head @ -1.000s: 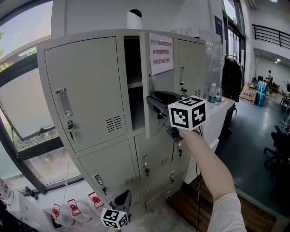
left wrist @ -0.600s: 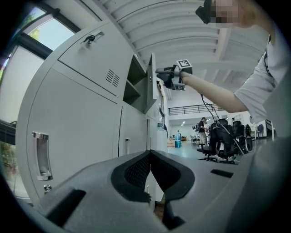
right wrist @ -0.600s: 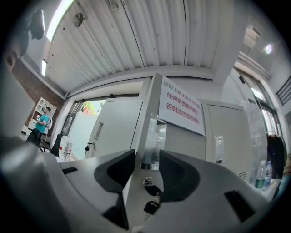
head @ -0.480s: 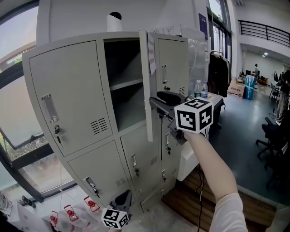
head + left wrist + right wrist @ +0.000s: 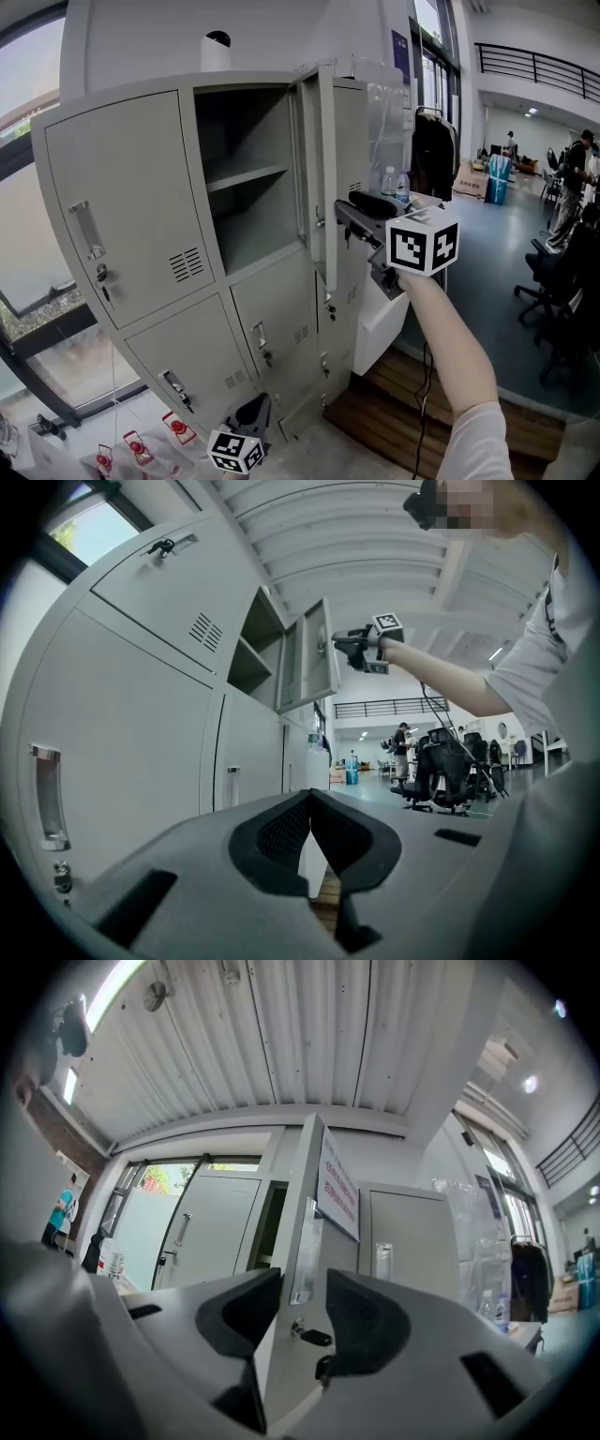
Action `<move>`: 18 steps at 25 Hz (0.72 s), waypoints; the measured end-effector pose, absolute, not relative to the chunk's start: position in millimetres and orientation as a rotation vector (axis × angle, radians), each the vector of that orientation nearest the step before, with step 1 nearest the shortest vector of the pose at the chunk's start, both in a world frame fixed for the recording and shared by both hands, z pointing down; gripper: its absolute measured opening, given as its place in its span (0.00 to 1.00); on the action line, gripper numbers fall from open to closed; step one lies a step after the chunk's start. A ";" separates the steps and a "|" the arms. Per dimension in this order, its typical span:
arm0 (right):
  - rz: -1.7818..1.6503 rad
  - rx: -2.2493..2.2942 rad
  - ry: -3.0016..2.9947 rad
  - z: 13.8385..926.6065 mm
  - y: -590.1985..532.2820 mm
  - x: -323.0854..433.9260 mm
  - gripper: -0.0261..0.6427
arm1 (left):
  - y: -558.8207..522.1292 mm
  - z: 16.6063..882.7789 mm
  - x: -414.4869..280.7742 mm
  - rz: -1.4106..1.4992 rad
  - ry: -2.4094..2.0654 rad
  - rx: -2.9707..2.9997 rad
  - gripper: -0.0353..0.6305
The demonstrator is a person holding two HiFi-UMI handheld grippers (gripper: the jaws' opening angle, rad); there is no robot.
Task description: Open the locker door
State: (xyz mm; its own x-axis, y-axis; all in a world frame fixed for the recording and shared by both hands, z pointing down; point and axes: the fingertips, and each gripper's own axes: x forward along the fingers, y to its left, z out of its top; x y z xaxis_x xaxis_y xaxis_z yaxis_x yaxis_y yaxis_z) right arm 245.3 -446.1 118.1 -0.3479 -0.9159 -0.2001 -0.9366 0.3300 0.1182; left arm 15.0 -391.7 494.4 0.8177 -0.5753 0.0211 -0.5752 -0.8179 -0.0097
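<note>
The locker door (image 5: 323,178) (flat grey sheet steel, with a paper notice (image 5: 337,1190) on its face) stands swung out from the right edge of the upper middle compartment (image 5: 248,220) of the locker bank (image 5: 122,187). Inside, only a thin metal shelf (image 5: 246,176) shows. The right gripper (image 5: 349,214) has its jaws clamped on the door's free edge, near the lock. The left gripper (image 5: 251,414) hangs low by the bank's bottom edge, its jaws pressed together on nothing.
</note>
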 end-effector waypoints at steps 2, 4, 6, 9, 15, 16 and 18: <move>0.320 -1.768 2.454 118.1 -442.8 257.4 0.25 | -391.8 495.2 19.4 -0.036 0.937 -2.999 0.06; 0.329 -1.813 2.427 118.3 -439.8 268.8 0.21 | -390.4 495.4 24.7 -0.034 0.922 -3.006 0.06; 0.342 -1.866 2.396 118.8 -437.6 280.8 0.16 | -389.0 495.4 30.7 -0.034 0.903 -3.011 0.06; 0.354 -1.961 2.328 120.1 -437.3 301.0 0.07 | -388.6 496.0 37.8 -0.037 0.881 -3.017 0.06; 0.318 -2.020 2.245 126.4 -434.9 327.1 0.06 | -389.0 496.4 44.6 -0.043 0.863 -3.022 0.06; 0.314 -2.017 2.246 127.9 -435.3 327.0 0.06 | -389.7 496.5 44.8 -0.044 0.863 -3.022 0.06; 0.309 -2.007 2.257 131.3 -436.4 323.5 0.06 | -390.3 496.7 45.5 -0.045 0.863 -3.023 0.06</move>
State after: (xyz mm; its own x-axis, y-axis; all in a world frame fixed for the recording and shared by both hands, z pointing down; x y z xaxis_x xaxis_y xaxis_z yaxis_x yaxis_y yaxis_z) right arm 323.5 -436.4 131.3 -0.1228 -0.9694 -0.2125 -0.9909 0.1076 0.0815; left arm 45.5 -390.3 496.7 0.8490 -0.5277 0.0280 -0.5278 -0.8494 -0.0056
